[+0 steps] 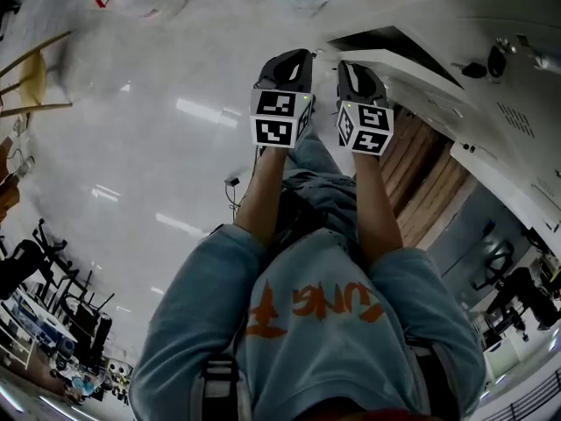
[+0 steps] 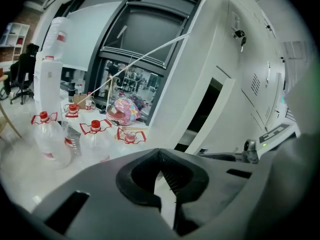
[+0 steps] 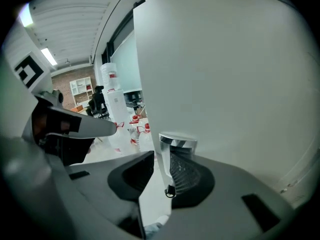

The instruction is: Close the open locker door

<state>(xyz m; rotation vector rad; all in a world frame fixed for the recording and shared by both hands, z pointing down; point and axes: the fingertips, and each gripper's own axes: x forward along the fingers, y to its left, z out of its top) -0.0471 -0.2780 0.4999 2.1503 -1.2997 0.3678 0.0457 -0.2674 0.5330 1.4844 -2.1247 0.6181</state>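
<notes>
In the right gripper view the white locker door fills the right side. Its free edge runs down between the jaws of my right gripper. A chrome lock cylinder with a small key ring sits on the door face against the right pad. The left pad stands a little off the door edge, so the gripper is open around it. In the head view both grippers are raised side by side, the left gripper and the right gripper, at the open door. My left gripper is shut on nothing.
A bank of white lockers stands to the right, one with keys in its lock. Several large water bottles and a pink helmet lie by the window. A wooden chair and exercise bikes stand at the left.
</notes>
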